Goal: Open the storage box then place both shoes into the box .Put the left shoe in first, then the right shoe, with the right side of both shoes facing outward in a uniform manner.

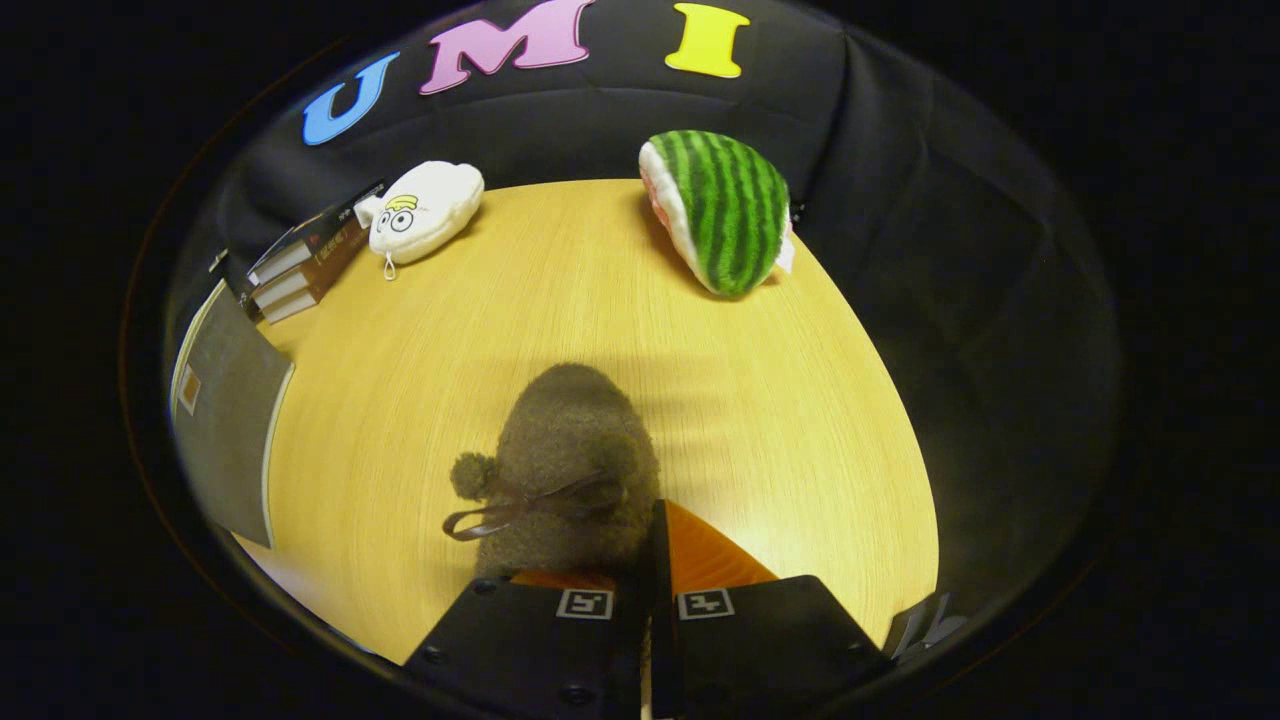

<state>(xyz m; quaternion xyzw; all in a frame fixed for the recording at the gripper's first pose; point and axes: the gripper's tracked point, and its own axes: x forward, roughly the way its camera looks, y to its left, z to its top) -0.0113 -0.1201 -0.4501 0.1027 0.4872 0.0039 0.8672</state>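
Wooden table point(560, 330), light grain, rounded by the lens, carrying all objects shown. Grey panel point(225, 410), flat, with a pale border, lying at the table's left side; whether it belongs to the storage box cannot be told. Gripper point(648, 550), seen from behind and pointing forward and down toward the tabletop; its two fingers are drawn close together with almost no gap, each body bearing a square marker. Fuzzy brown shoe point(565, 450), slipper-like, with a pom-pom point(470, 475) and a dark ribbon bow point(520, 505) on its near-left part, lying on the table just ahead of the fingers. The left finger sits over the shoe's near rim and the right finger just beside its right edge; whether both press on the fabric cannot be told. Watermelon plush point(725, 210), green-striped, at the table's far right. White plush point(425, 212) with cartoon eyes, far left. Stacked books point(305, 265), touching the white plush on its left.
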